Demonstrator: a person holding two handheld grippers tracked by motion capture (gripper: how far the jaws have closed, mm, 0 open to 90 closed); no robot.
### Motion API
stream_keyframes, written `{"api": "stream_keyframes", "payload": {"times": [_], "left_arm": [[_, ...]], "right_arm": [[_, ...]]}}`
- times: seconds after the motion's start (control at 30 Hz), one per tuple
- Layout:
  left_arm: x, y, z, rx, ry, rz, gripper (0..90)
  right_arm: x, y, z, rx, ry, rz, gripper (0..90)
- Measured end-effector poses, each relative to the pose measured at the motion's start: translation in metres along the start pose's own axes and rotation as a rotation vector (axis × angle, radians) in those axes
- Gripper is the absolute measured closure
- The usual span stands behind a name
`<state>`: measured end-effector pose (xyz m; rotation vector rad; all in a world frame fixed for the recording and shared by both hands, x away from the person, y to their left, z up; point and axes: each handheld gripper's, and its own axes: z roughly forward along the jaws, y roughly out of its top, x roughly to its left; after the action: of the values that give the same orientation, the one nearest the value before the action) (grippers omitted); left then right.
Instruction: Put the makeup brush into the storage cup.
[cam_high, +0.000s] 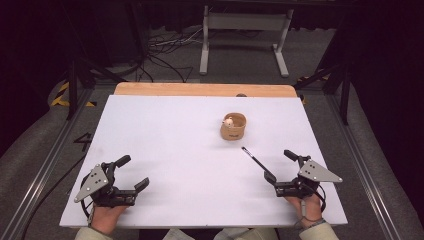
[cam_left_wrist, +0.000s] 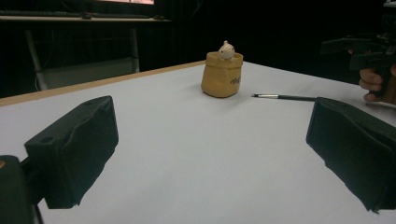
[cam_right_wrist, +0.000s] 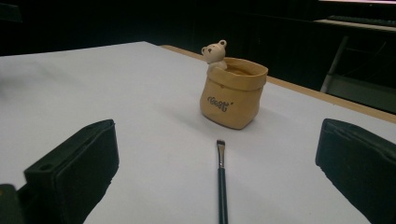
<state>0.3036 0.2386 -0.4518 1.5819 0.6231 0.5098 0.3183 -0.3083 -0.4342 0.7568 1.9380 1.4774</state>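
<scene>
A tan bag-shaped pot (cam_high: 233, 126) (cam_left_wrist: 222, 74) (cam_right_wrist: 233, 92) with a small white bear figure (cam_right_wrist: 214, 53) at its rim stands upright on the white table (cam_high: 175, 150), right of centre. A thin black brush (cam_high: 253, 158) (cam_left_wrist: 284, 97) (cam_right_wrist: 221, 184) lies flat just in front of it, bristles toward the pot. My right gripper (cam_high: 280, 165) (cam_right_wrist: 215, 186) rests near the front right edge, open, the brush handle lying between its jaws untouched. At the front left my left gripper (cam_high: 132, 172) (cam_left_wrist: 210, 158) is open and holds nothing.
A wooden strip (cam_high: 205, 89) runs along the table's far edge. Beyond it stand a grey metal frame (cam_high: 245, 35) and cables on the floor. Metal rails (cam_high: 45, 165) flank the table on both sides.
</scene>
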Motion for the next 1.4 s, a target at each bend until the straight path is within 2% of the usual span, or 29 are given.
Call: {"api": "stream_keyframes", "payload": {"times": [0.17, 0.3, 0.8, 0.9, 1.07, 1.3, 1.4], "left_arm": [[-0.001, 0.001, 0.001, -0.004, 0.0, 0.004, 3.0], [-0.002, 0.001, 0.001, 0.008, -0.004, 0.016, 3.2], [-0.002, 0.002, 0.001, 0.01, -0.001, 0.015, 3.8], [-0.002, 0.001, 0.001, 0.013, 0.0, 0.008, 3.9], [-0.003, 0.002, 0.001, 0.015, 0.0, 0.018, 3.9], [-0.002, 0.001, 0.001, 0.017, -0.002, 0.011, 4.1], [-0.001, 0.001, 0.0, 0.012, -0.001, 0.013, 4.2]], "right_arm": [[0.001, 0.001, 0.0, 0.001, 0.004, -0.013, 0.0], [-0.001, 0.0, -0.001, 0.005, 0.0, -0.004, 0.0], [-0.001, 0.001, 0.002, 0.021, 0.002, -0.007, 0.0], [-0.001, 0.009, 0.006, 0.043, -0.015, -0.027, 0.0], [-0.005, 0.024, 0.013, 0.031, 0.0, 0.006, 0.0], [-0.014, 0.047, 0.034, 0.06, 0.008, 0.035, 0.0], [-0.018, 0.051, 0.042, 0.086, 0.018, 0.037, 0.0]]}}
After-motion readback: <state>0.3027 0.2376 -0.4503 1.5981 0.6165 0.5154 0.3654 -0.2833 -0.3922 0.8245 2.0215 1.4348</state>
